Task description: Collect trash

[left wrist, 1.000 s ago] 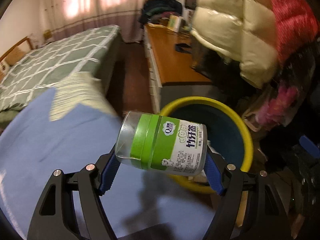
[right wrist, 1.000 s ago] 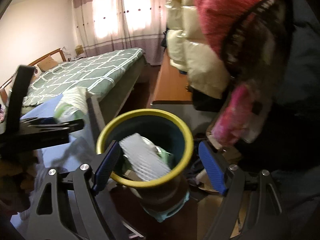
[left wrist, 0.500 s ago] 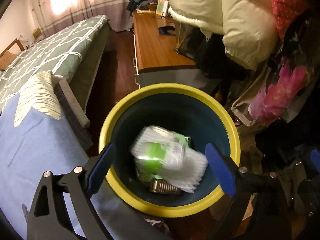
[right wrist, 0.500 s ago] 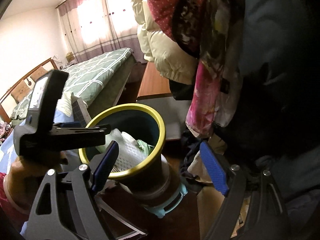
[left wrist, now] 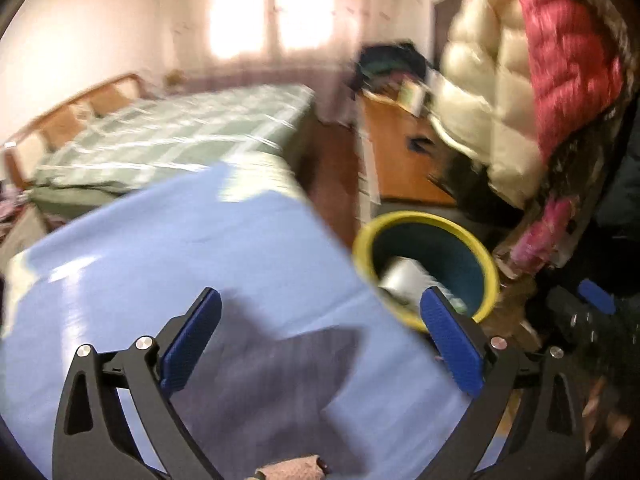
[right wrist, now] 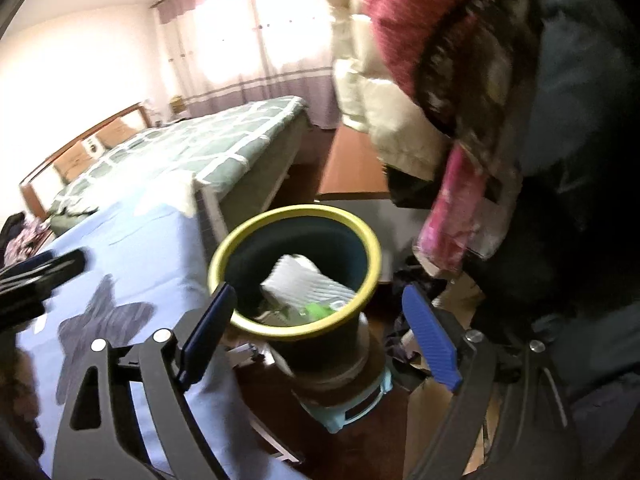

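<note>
Left tool [left wrist: 320, 334] was opening, nothing between its jaws. Right tool [right wrist: 318, 338] was opening, empty, its jaws flanking the yellow-rimmed bin [right wrist: 224, 256] holding trash [right wrist: 304, 284].

Window [left wrist: 272, 12] far ahead of claw is blown out, strong pink-white glare, main light source. Left wrist view heavy motion blur: bed [left wrist: 176, 136] smeared in streaks. Right wrist view sharper, hanging jackets [right wrist: 440, 60] up right of claw blurred. Grey shadow on blue cloth [left wrist: 160, 248] just ahead of claw. Fisheye bending, black corners. Right side dim.
</note>
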Available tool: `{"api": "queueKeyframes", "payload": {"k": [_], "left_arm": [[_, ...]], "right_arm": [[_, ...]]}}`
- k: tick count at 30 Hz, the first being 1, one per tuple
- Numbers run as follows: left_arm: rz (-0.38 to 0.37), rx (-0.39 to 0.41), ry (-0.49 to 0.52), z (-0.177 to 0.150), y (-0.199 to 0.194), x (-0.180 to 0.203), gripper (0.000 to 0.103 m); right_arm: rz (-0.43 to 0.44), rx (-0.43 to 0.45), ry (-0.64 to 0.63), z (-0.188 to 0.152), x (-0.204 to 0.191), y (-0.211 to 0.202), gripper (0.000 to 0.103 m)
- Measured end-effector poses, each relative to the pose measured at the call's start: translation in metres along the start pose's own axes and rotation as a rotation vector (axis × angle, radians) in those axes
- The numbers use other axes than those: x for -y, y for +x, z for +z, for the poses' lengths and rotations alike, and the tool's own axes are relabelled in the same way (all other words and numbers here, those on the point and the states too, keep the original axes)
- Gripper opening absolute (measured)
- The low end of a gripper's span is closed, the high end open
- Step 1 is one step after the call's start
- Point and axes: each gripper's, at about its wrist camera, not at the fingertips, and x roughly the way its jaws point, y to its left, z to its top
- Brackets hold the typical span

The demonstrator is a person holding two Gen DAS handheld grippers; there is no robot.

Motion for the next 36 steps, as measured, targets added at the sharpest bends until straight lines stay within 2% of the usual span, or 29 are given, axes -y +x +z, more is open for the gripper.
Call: {"api": "queueKeyframes", "payload": {"k": [6, 8, 10, 18, 22, 36], "left_arm": [[0.259, 0.082, -0.153, -0.053, -0.099, -0.087, 0.098], [0.326, 0.100, -0.208, -0.073, -0.126, -0.110, 0.098], [0.358, 0.106, -0.272, -0.093, -0.148, -0.130, 0.098], [0.413, 0.118, -0.479, -0.159, -0.204, -0.187, 0.098], [0.444, 0.134, -0.481, -0.169, -0.217, -0.195, 0.098], [0.432, 0.146, -0.437, -0.156, -0.212, -0.174, 0.098]], "right_arm": [[0.061, 0.030, -0.057, -0.005, -0.028, -0.022, 0.084], [0.081, 0.041, -0.082, -0.007, -0.039, -0.032, 0.084], [0.094, 0.054, -0.104, -0.009, -0.046, -0.041, 0.084], [0.139, 0.101, -0.157, -0.013, -0.069, -0.067, 0.086], [0.150, 0.101, -0.173, -0.015, -0.078, -0.069, 0.086], [0.167, 0.088, -0.199, -0.020, -0.088, -0.069, 0.087]]}}
